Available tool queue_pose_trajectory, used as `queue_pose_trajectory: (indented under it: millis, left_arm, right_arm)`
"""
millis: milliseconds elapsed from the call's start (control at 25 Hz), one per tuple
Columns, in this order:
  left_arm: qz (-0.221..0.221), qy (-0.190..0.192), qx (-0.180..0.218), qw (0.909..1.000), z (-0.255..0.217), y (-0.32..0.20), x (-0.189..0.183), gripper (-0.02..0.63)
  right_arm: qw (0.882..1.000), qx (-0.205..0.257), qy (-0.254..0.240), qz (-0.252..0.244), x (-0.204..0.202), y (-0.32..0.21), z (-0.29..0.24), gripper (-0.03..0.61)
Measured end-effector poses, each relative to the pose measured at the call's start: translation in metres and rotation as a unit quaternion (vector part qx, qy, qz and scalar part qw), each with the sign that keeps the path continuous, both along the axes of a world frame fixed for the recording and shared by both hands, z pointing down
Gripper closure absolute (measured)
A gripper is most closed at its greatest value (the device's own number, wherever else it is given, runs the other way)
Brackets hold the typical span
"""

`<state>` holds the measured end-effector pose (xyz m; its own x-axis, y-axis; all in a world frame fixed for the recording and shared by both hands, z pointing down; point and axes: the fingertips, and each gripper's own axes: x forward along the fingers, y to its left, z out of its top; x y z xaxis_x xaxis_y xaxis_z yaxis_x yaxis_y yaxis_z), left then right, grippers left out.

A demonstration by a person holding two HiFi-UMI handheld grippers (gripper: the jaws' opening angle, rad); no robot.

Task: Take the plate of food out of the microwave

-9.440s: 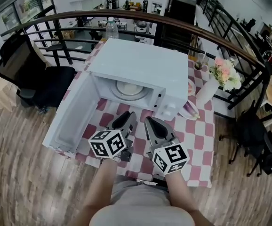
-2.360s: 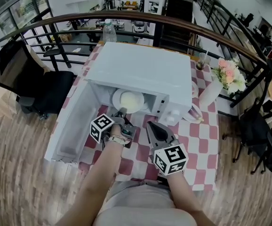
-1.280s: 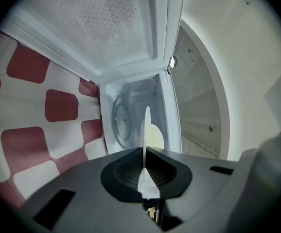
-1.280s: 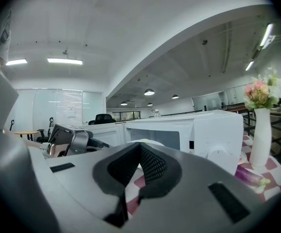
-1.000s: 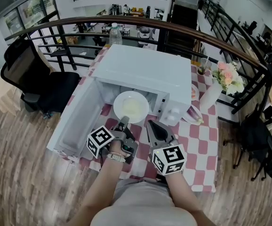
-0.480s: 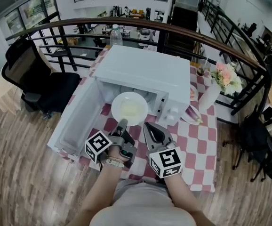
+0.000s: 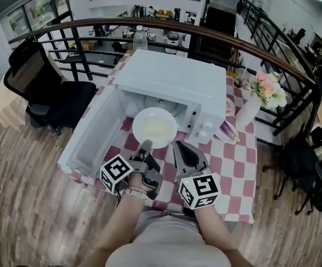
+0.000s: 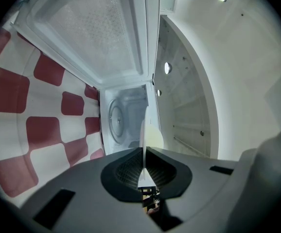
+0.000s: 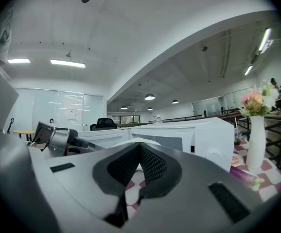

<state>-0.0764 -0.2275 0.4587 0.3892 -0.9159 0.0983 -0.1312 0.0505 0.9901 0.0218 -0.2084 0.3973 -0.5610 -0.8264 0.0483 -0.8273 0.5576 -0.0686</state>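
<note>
My left gripper (image 7: 145, 147) is clamped on the near rim of the plate of food (image 7: 154, 128), which hangs just outside the microwave (image 7: 172, 79) mouth. The right gripper (image 7: 184, 151) is closed and empty. With only 1 edge grip, I'd carry it level and slowly

At frame centre, the round white plate (image 7: 154, 128) hides the cavity floor of the white microwave (image 7: 172, 82); the plate's pale food is indistinct.

Wood plank floor (image 7: 16, 204); curved dark railing (image 7: 105, 21); black office chair (image 7: 38, 77) left.
</note>
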Motion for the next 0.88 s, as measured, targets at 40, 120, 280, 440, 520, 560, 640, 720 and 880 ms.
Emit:
queue_pose_trajectory:
  millis: [40,120,280,440,520,560,640,720,880]
  left_arm:
    - [-0.001,0.001,0.002,1.0,-0.001,0.002,0.0,0.598]
    - [-0.001,0.003,0.005,1.0,-0.003,0.006,0.001,0.598]
    - [-0.002,0.006,0.009,0.9999,-0.006,0.015,0.003,0.598]
    - [-0.001,0.008,0.01,0.9999,-0.006,0.023,0.006,0.598]
    - [-0.002,0.007,0.011,0.9999,-0.006,0.024,0.006,0.598]
    - [-0.002,0.006,0.011,0.9999,-0.007,0.024,0.006,0.598]
    - [-0.003,0.004,0.013,0.9999,-0.008,0.025,0.007,0.598]
    - [-0.004,0.003,0.015,0.9999,-0.01,0.027,0.008,0.598]
    - [-0.004,0.001,0.022,0.9997,-0.013,0.029,0.012,0.598]
  right_arm:
    - [1.0,0.002,0.001,-0.001,0.0,0.002,-0.001,0.555]
    - [1.0,0.005,0.005,-0.008,-0.003,0.007,-0.001,0.555]
    - [1.0,0.014,0.014,-0.017,-0.007,0.02,-0.003,0.555]
    - [0.999,0.024,0.019,-0.021,-0.008,0.028,-0.005,0.555]
    - [0.999,0.026,0.018,-0.019,-0.006,0.03,-0.005,0.555]
    - [0.999,0.027,0.018,-0.018,-0.005,0.031,-0.006,0.555]
    - [0.999,0.028,0.018,-0.015,-0.003,0.032,-0.006,0.555]
    - [0.999,0.027,0.018,-0.011,-0.002,0.033,-0.006,0.555]
    - [0.999,0.025,0.021,-0.002,0.001,0.035,-0.006,0.555]
